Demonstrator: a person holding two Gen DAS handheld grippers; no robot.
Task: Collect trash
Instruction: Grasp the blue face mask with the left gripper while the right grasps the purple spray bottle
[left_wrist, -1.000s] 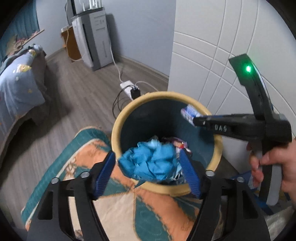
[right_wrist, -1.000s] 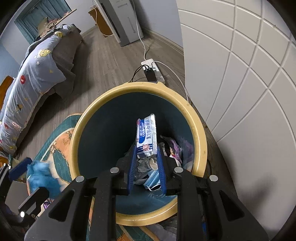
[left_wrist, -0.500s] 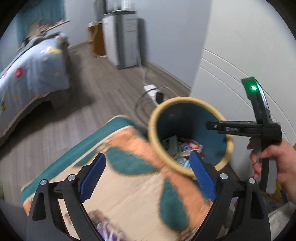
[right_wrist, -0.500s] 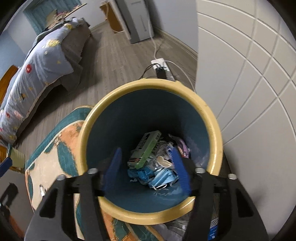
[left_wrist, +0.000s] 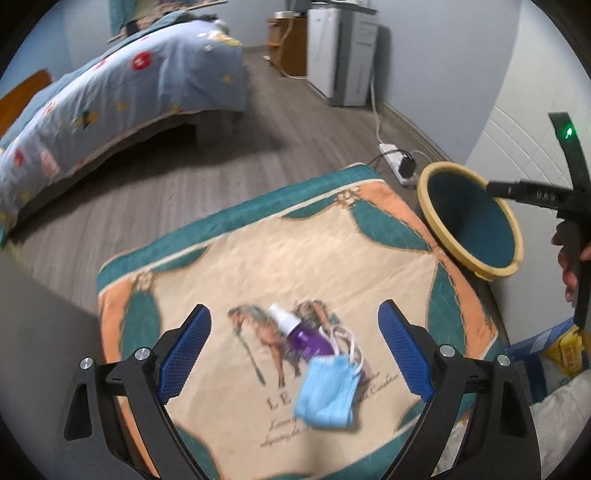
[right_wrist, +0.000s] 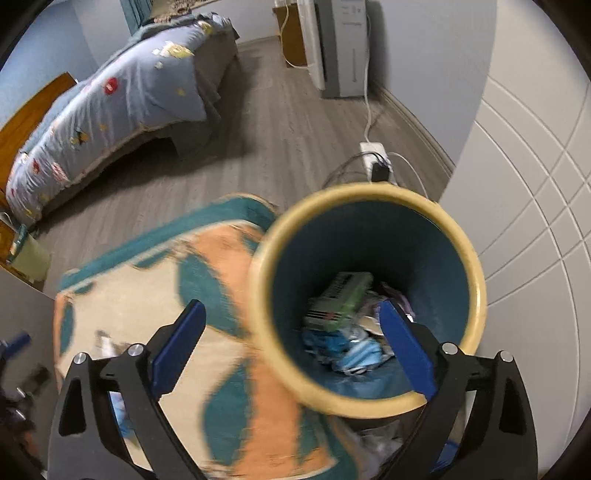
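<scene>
Patterned rug (left_wrist: 325, 258) fills the floor beneath the left gripper (left_wrist: 295, 354), its blue fingers (left_wrist: 184, 350) spread wide with nothing between them. Just beyond lie a blue face mask (left_wrist: 327, 387) overlapping a purple spray bottle (left_wrist: 299, 332), both blurred. Right gripper (right_wrist: 291, 347) hangs with fingers spread and empty above the yellow-rimmed bin (right_wrist: 476, 280); the trash (right_wrist: 343, 321) inside is smeared, one finger hiding part. Farther off stands the bed (left_wrist: 110, 92), cut off at the left.
</scene>
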